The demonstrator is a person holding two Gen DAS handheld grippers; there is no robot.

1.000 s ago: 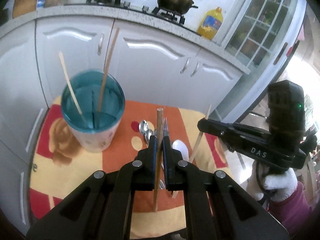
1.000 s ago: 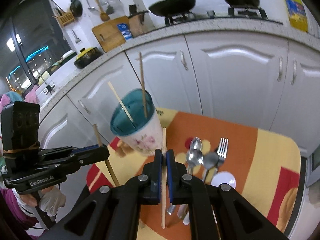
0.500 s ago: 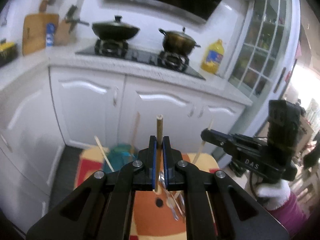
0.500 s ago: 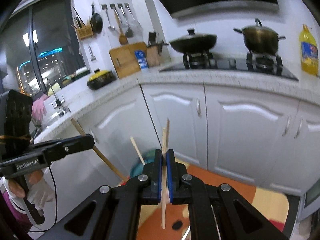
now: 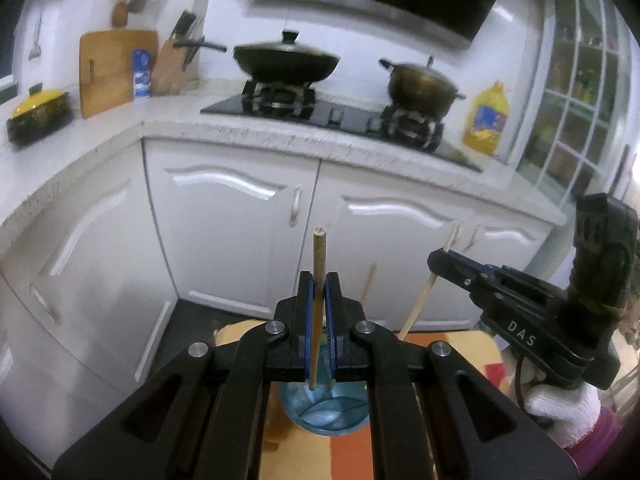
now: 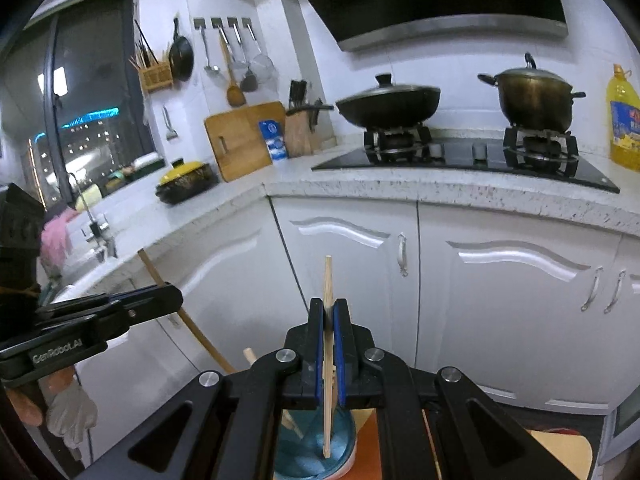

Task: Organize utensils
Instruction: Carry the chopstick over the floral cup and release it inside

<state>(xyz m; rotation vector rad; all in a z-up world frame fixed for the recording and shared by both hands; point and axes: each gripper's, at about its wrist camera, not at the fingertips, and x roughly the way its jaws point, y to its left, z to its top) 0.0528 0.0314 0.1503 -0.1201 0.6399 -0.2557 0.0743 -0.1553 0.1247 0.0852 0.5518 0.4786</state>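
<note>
My left gripper (image 5: 318, 280) is shut on a brown wooden chopstick (image 5: 319, 264), held upright with its lower tip over the teal cup (image 5: 324, 412) just below. My right gripper (image 6: 329, 308) is shut on a pale wooden chopstick (image 6: 327, 280), also upright, its lower tip inside the mouth of the same cup (image 6: 316, 448). Each gripper shows in the other's view: the right one (image 5: 436, 260) to the right, the left one (image 6: 172, 294) to the left. Another chopstick (image 6: 250, 356) leans in the cup.
The cup stands on an orange and yellow mat (image 5: 352, 456). White cabinet doors (image 5: 228, 232) rise behind under a speckled counter (image 6: 440, 192) with a wok (image 5: 286, 62), a pot (image 6: 532, 96) and an oil bottle (image 5: 486, 118).
Both grippers have tilted up and moved over the cup with their chopsticks. The spoons and fork on the mat have dropped out of view.
</note>
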